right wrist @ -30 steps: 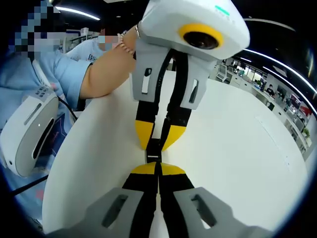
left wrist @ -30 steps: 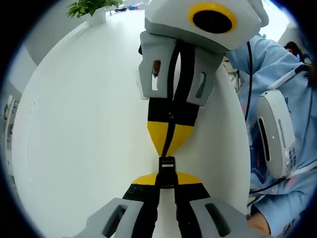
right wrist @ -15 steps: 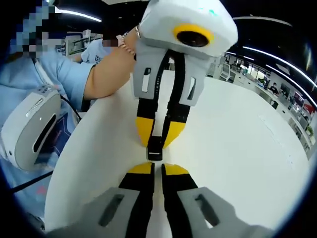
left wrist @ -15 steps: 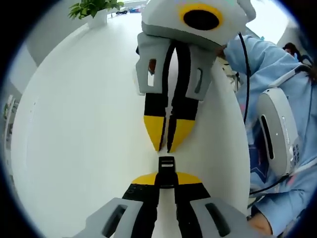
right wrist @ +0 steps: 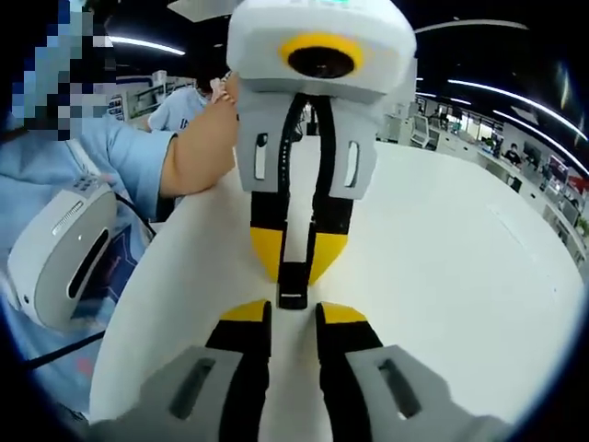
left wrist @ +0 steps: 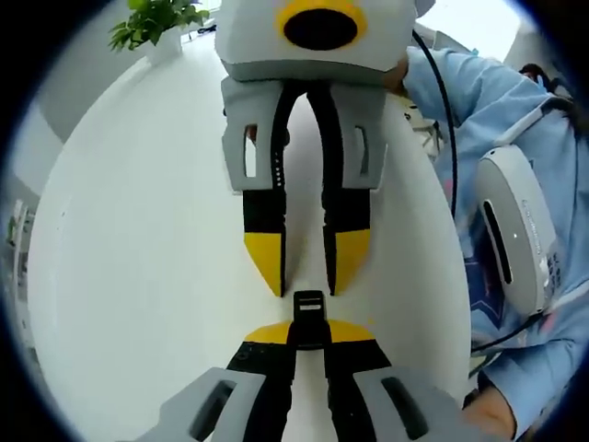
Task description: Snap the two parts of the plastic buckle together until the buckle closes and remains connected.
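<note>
Left gripper view: bare white tabletop (left wrist: pixel 138 276) spreads across the left of the frame, a potted plant (left wrist: pixel 152 20) at its upper-left edge. At bottom centre, the left gripper (left wrist: pixel 311 333) pinches the black buckle (left wrist: pixel 309 311). Opposite, the right gripper (left wrist: pixel 307 267) hangs with fingers narrowly parted, holding nothing.

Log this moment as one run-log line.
left gripper: shut on buckle | right gripper: open, released | buckle: appears joined | table: white
</note>
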A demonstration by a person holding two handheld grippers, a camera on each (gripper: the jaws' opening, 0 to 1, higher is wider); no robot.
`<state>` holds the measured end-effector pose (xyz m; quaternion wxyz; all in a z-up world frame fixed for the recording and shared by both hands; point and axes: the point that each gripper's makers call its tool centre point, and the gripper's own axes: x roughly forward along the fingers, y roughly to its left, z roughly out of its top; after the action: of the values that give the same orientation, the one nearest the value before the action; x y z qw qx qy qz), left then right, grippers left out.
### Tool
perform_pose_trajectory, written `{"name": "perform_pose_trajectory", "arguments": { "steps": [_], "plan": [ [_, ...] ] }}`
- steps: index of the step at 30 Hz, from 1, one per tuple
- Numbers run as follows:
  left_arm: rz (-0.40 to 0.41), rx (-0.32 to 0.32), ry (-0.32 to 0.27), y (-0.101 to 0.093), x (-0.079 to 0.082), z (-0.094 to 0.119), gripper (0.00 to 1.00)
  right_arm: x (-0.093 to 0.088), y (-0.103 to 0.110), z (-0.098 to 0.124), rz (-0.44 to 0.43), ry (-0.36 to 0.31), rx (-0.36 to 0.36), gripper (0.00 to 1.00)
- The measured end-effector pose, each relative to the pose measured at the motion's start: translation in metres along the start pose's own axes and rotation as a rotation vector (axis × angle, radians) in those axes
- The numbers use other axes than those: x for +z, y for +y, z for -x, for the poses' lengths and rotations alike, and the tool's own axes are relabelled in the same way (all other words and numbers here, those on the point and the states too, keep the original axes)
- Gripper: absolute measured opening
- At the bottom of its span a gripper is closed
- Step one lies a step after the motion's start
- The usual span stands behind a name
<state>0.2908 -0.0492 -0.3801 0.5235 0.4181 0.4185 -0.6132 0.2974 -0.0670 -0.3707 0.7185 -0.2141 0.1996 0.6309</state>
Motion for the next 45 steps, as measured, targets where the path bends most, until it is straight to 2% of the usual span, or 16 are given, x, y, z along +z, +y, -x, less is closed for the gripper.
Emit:
{"name": "perform_pose_trajectory", "arguments": {
  "steps": [10,16,32,45],
  "plan": [
    [-0.008,-0.011,-0.035,-0.0002,0.0079,-0.0023,0.1,0.0014,-0.0021,-0.004,0.016,0.005,-0.007,0.13],
    [-0.041,-0.025,-0.059,-0.0006,0.0062,-0.0012,0.11,0.0021,0.0002,-0.0035,0.015,0.01,-0.01,0.13],
    [-0.013,-0.03,-0.048,0.0008,-0.0018,0.002,0.11,0.001,0.0027,-0.0012,0.016,0.018,-0.01,0.13],
    [-0.01,-0.027,-0.04,-0.0015,-0.0001,-0.0013,0.11,-0.0002,0.0015,-0.0008,0.008,0.014,0.0,0.13]
  ]
}}
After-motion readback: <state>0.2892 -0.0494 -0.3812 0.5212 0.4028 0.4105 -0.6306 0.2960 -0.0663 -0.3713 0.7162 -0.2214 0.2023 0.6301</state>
